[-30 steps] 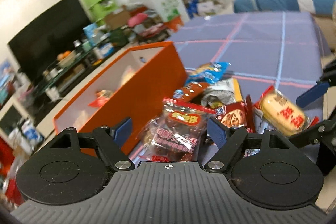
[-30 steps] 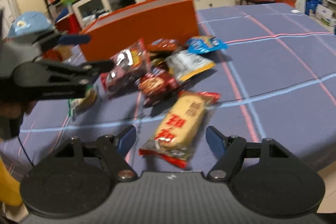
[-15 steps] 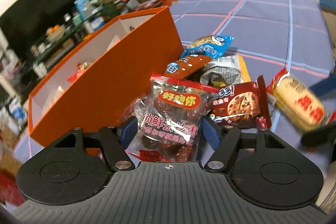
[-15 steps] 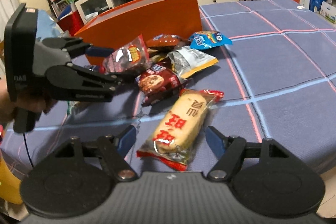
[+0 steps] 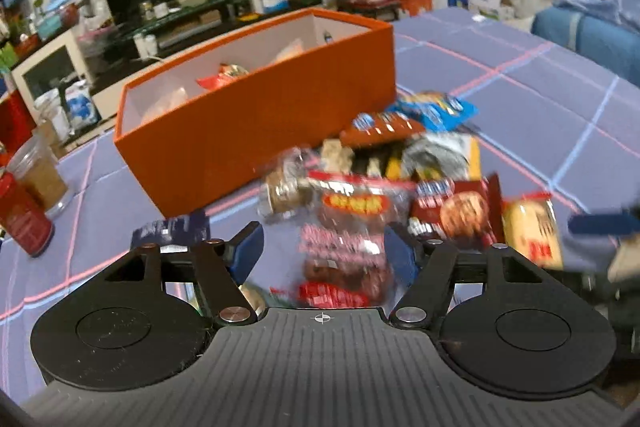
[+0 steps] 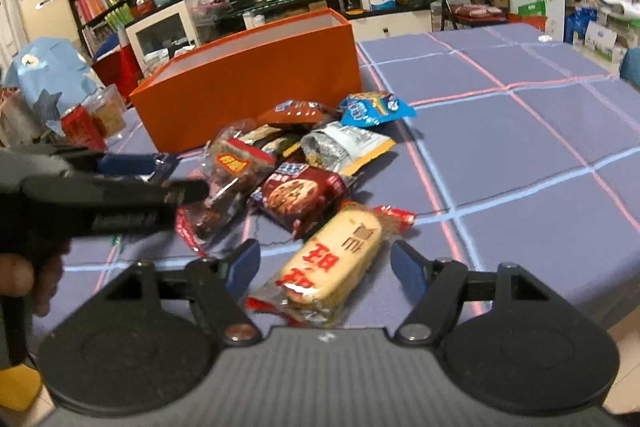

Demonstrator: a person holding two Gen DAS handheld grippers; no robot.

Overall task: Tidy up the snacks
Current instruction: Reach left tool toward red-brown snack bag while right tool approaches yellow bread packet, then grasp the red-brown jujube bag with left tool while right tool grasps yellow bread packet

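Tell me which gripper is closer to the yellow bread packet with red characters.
Right. The right gripper has its open fingers on either side of the yellow bread packet. The left gripper straddles the clear red-labelled snack bag, beside that packet.

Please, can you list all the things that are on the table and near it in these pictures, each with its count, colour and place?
box: 1, orange, back left of the table, open top, some snacks inside.
clear packet: 1, red label, left of the pile, at the left gripper.
cookie packet: 1, dark red, middle of the pile.
yellow cake packet: 1, red ends, between the right gripper's fingers.
blue packet: 1, far end of the pile.
silver packet: 1, yellow edge, behind the cookie packet.
tablecloth: 1, purple, pink and blue lines.
left gripper: black, open.
right gripper: black, open.
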